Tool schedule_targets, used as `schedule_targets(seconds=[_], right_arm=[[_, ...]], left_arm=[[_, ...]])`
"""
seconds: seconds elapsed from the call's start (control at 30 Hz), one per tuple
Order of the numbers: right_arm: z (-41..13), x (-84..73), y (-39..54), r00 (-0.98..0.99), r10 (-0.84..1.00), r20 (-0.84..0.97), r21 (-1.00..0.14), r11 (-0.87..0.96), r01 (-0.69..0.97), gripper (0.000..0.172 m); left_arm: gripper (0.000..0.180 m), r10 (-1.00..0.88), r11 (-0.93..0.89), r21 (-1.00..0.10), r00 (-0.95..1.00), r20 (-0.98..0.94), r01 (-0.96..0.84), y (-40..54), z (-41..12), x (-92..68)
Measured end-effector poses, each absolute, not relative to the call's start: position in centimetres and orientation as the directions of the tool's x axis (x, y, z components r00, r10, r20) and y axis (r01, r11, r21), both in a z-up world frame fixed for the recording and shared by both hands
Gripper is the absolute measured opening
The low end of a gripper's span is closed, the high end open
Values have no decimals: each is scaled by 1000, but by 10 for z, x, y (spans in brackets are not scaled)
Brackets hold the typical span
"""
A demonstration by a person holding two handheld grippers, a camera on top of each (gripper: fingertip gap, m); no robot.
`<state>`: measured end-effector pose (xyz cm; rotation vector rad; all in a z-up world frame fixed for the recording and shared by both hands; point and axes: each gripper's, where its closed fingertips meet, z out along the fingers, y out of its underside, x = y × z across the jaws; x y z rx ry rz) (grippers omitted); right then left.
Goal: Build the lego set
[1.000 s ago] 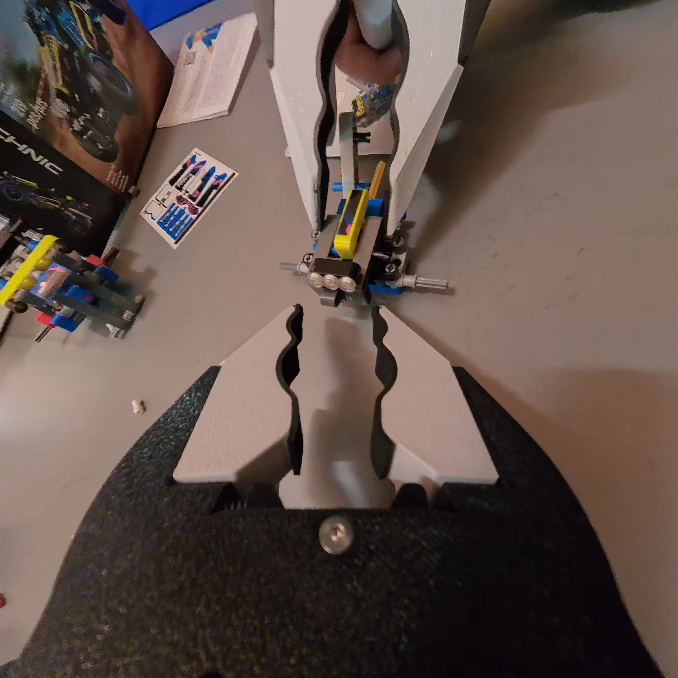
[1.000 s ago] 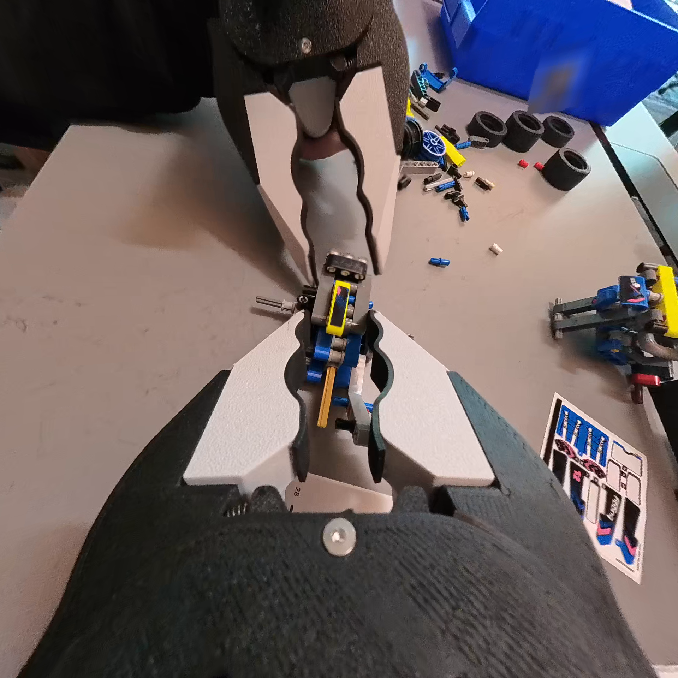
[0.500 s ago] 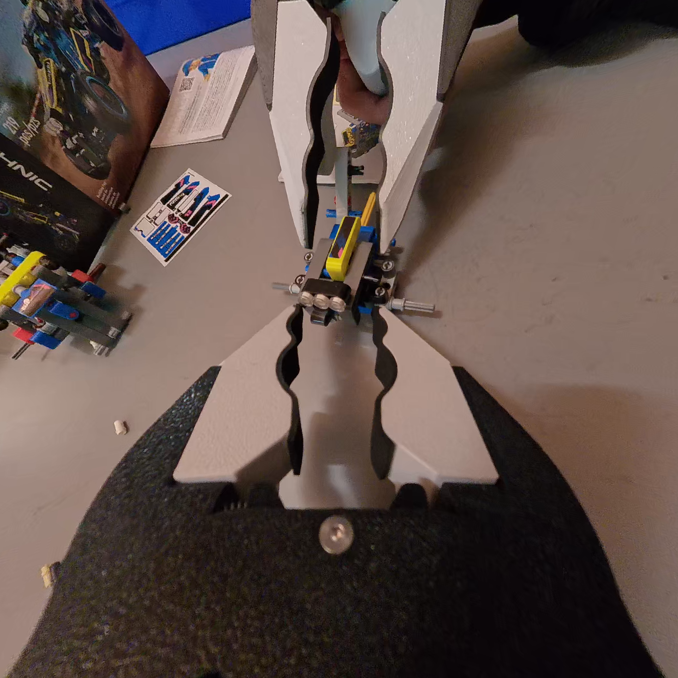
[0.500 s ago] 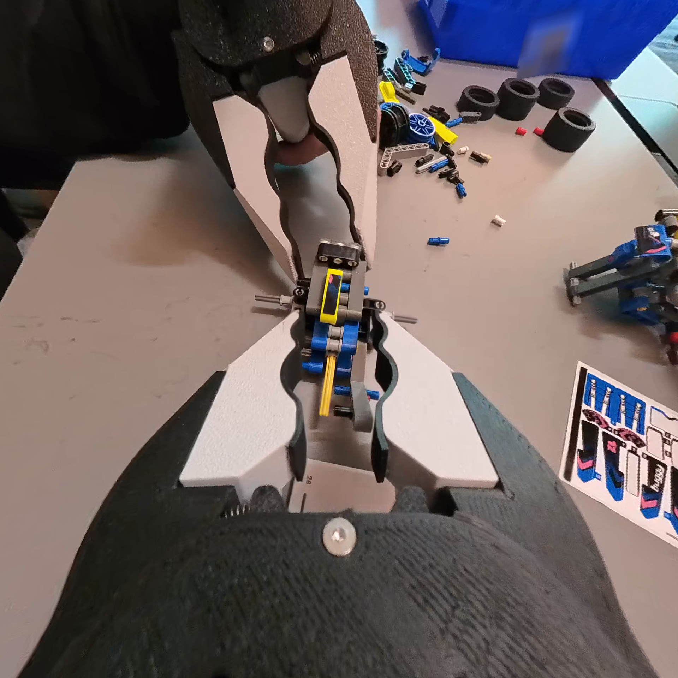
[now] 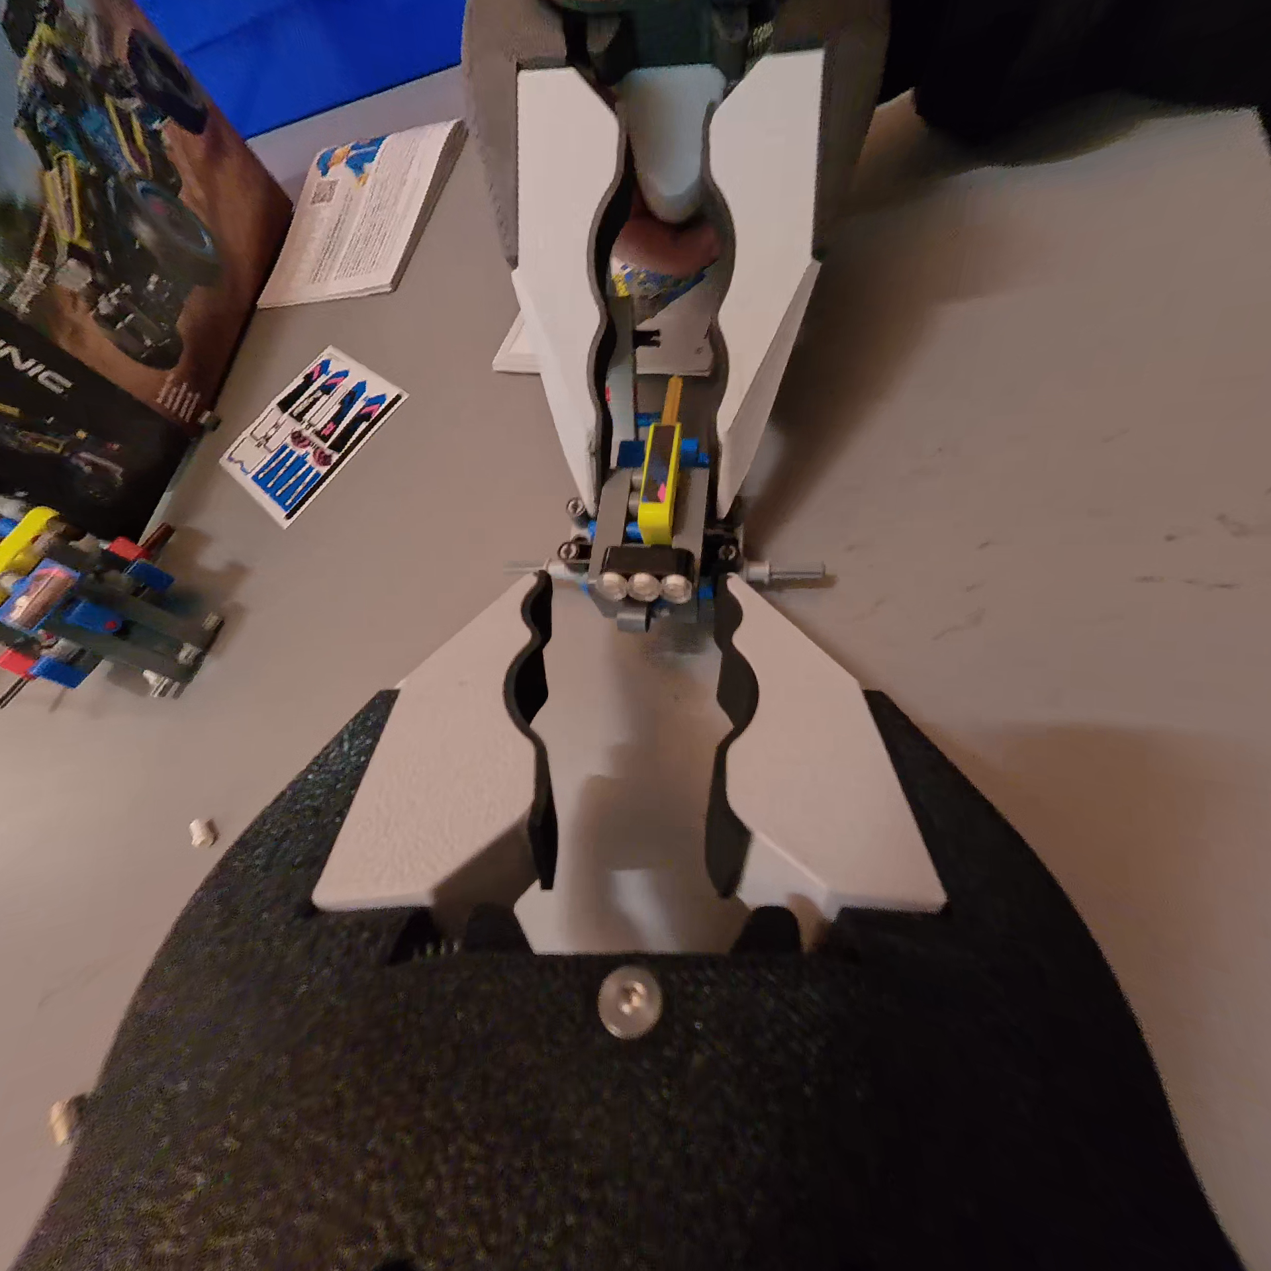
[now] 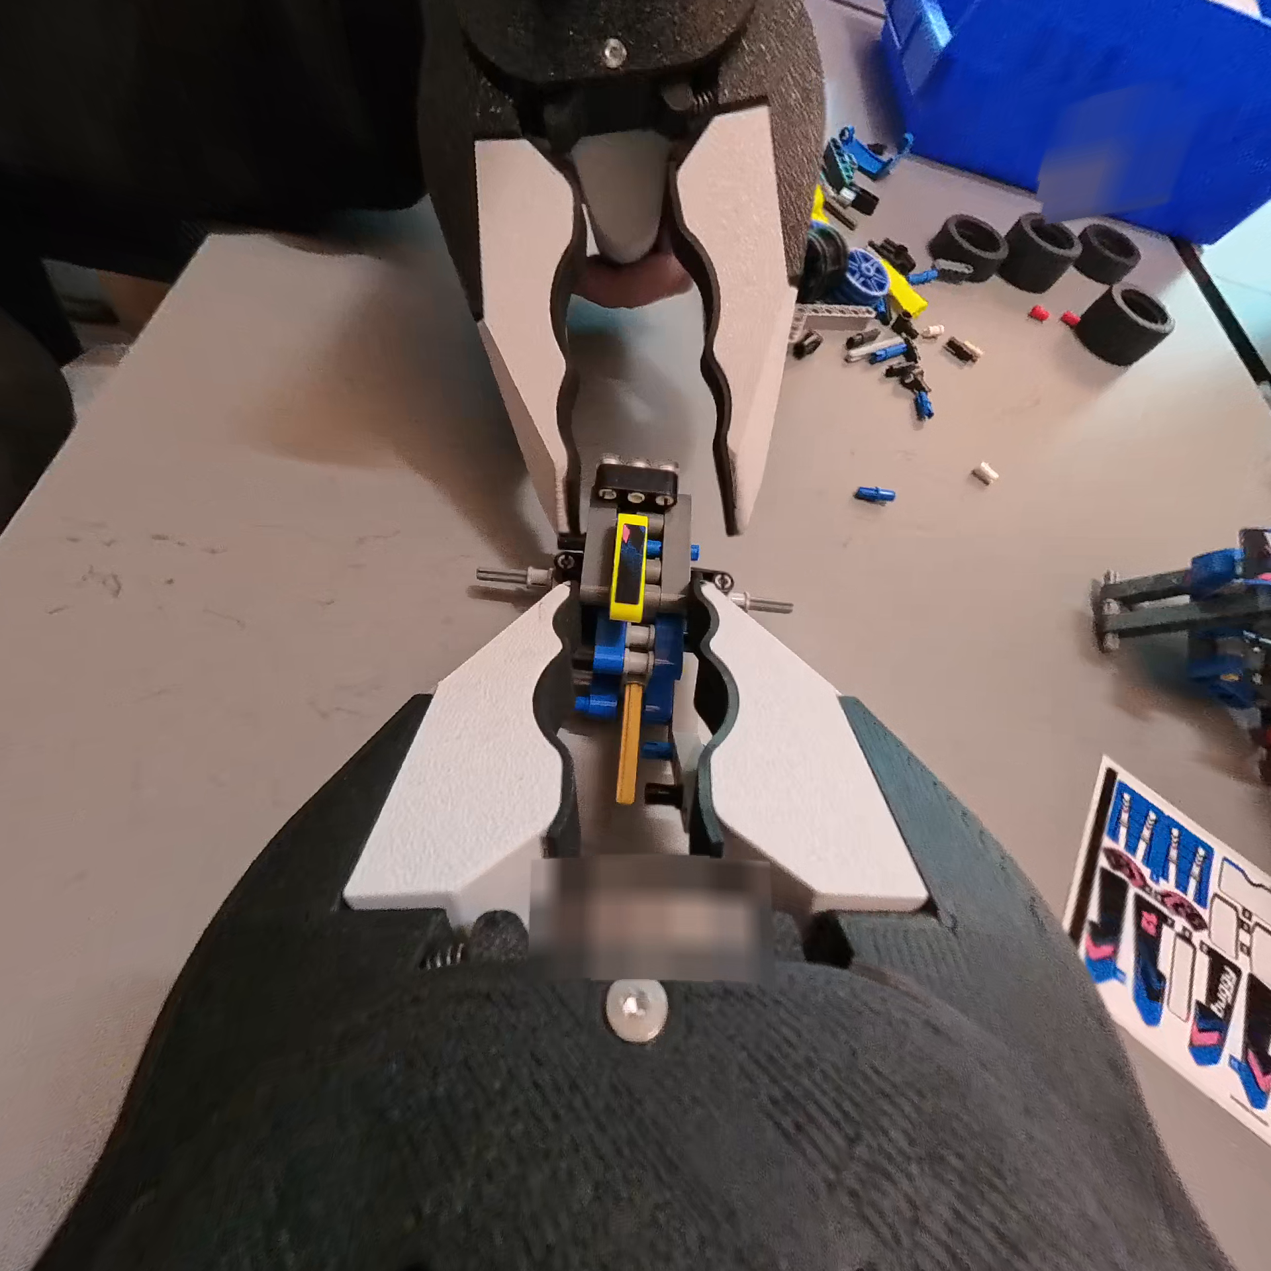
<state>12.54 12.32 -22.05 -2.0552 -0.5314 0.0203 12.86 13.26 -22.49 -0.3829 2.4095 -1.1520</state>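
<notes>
Grey tabletop (image 6: 275,481), matte and scuffed, carries everything. Blue plastic bin (image 6: 1100,103) sits at the far edge, dark printed cardboard box (image 5: 103,275) at the left in the left wrist view. Right gripper (image 6: 636,605) is clamped on a small brick-built assembly of grey, blue and black beams with a yellow stickered beam on top (image 6: 633,584); both dark pads press its blue-grey sides, model resting on the table between the two grippers. Left gripper (image 5: 636,591) has its jaws spread, nothing between them, tips flanking the assembly's black three-hole end but apart from it. Second, larger blue-and-grey brick subassembly (image 6: 1197,619) lies well off to the side. Paper sticker sheet (image 6: 1183,949) flat near it, open instruction booklet (image 5: 364,213) beyond. Four black rubber tyres (image 6: 1045,261) beside a scatter of loose pins (image 6: 894,344).
</notes>
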Motion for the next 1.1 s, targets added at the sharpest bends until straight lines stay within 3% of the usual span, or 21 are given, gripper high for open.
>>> schedule_targets(seconds=[0.03,0.17,0.83,1.0,1.1], right_arm=[[-221,123,123,902,386,194,-830,-426,360,28],[-220,124,122,908,370,196,-835,-422,353,28],[-217,129,123,913,355,201,-854,-393,341,24],[-220,128,125,896,349,274,-827,-390,404,34],[-221,126,125,897,363,253,-827,-400,395,26]], left_arm=[[42,-418,618,-785,-867,-272,-51,131,-225,128],[29,-398,631,-776,-866,-302,-19,129,-227,127],[28,-415,637,-771,-852,-319,-22,133,-228,133],[28,-413,620,-784,-859,-303,-22,127,-229,130],[28,-418,618,-785,-856,-303,-24,127,-229,131]])
